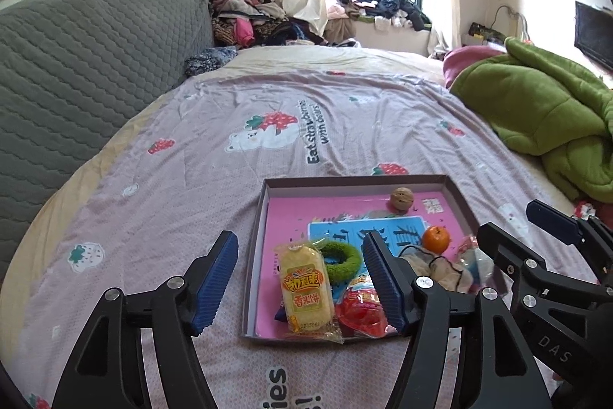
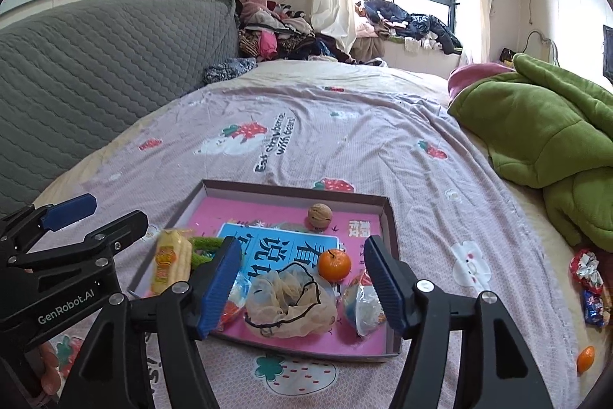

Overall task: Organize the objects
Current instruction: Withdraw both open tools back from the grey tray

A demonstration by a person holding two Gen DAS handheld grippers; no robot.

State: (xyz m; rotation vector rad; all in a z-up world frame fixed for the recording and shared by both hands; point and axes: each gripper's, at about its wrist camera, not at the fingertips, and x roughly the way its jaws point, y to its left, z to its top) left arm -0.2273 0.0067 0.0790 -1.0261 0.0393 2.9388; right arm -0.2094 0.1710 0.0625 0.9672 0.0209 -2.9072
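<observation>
Left wrist view
Left claw (image 1: 300, 280): spread wide, nothing pinched, hanging above the near left part of the tray.
Tray (image 1: 256, 236): shallow box with dark walls and a pink printed floor, lying on the bed (image 1: 214, 148).
Rice cracker pack (image 1: 304, 288): yellow, at the tray's near left, its near end over the front wall.
Green ring (image 1: 346, 257): fuzzy, just beside the pack.
Red packet (image 1: 360, 313): near front edge, partly behind the right finger.
Walnut (image 1: 402, 199): alone near the far wall.
Orange (image 1: 436, 239): right of centre, near the beige mesh bag (image 1: 440, 269).
Right claw (image 1: 536, 232): at the right edge, jaws apart.

Right wrist view
Right claw (image 2: 302, 284): spread, empty, above the tray's (image 2: 389, 217) near half.
Mesh bag (image 2: 291, 305): crumpled between the 2 fingers in the picture, lying on the tray floor.
Orange (image 2: 334, 264): just behind the bag.
Walnut (image 2: 320, 215): far side.
Clear packet (image 2: 364, 305): near right corner.
Left claw (image 2: 103, 217): at the left edge, jaws parted.
Outside the tray: a second orange (image 2: 586, 358) and wrapped sweets (image 2: 592, 290) on the bed, far right.
Green blanket (image 2: 544, 125): heaped at the right.
</observation>
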